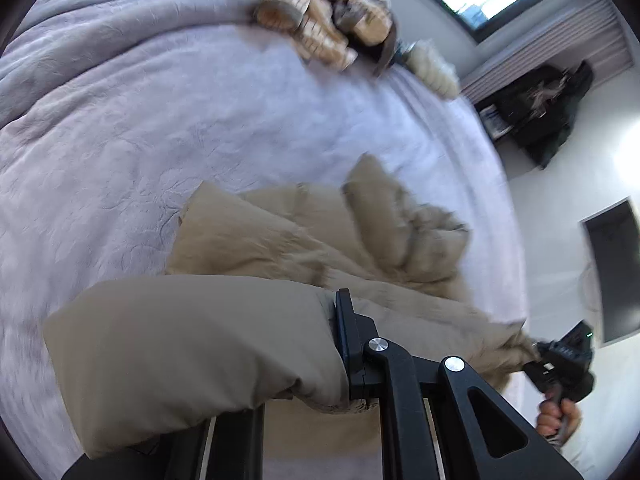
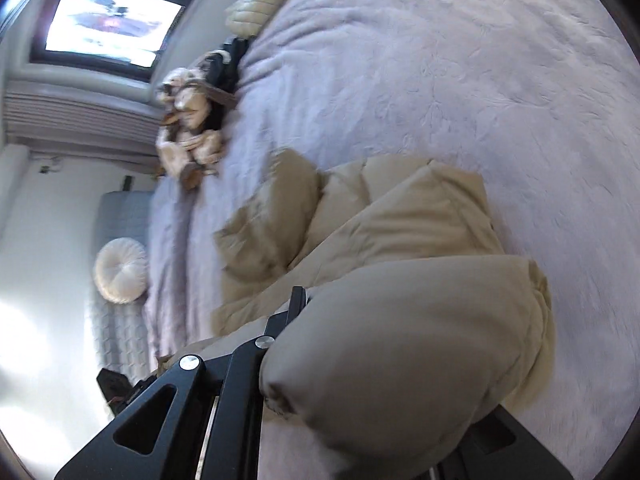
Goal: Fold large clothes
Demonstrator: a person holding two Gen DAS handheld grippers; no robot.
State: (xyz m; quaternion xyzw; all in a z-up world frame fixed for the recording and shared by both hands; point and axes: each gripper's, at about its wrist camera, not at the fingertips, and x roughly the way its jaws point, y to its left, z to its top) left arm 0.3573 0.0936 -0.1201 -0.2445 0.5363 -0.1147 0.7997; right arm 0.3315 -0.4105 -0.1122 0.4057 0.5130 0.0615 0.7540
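Note:
A tan padded jacket [image 1: 304, 240] lies crumpled on a lilac bedspread [image 1: 140, 128]. My left gripper [image 1: 340, 360] is shut on a puffy edge of the jacket, which bulges over its left finger and hides it. In the left wrist view my right gripper [image 1: 536, 360] shows at the far right, shut on another edge of the jacket. In the right wrist view the right gripper [image 2: 292, 344] is shut on the jacket [image 2: 400, 240], whose padded fold covers its right finger. The bedspread [image 2: 440, 80] fills that view.
A heap of beige and brown clothes [image 1: 328, 12] lies at the bed's far edge, also in the right wrist view [image 2: 188, 128]. A cream ribbed cushion [image 2: 256, 4] and a round white cushion [image 2: 120, 270] sit by the bed. A window [image 2: 112, 20] and dark hanging clothes [image 1: 544, 108] are beyond.

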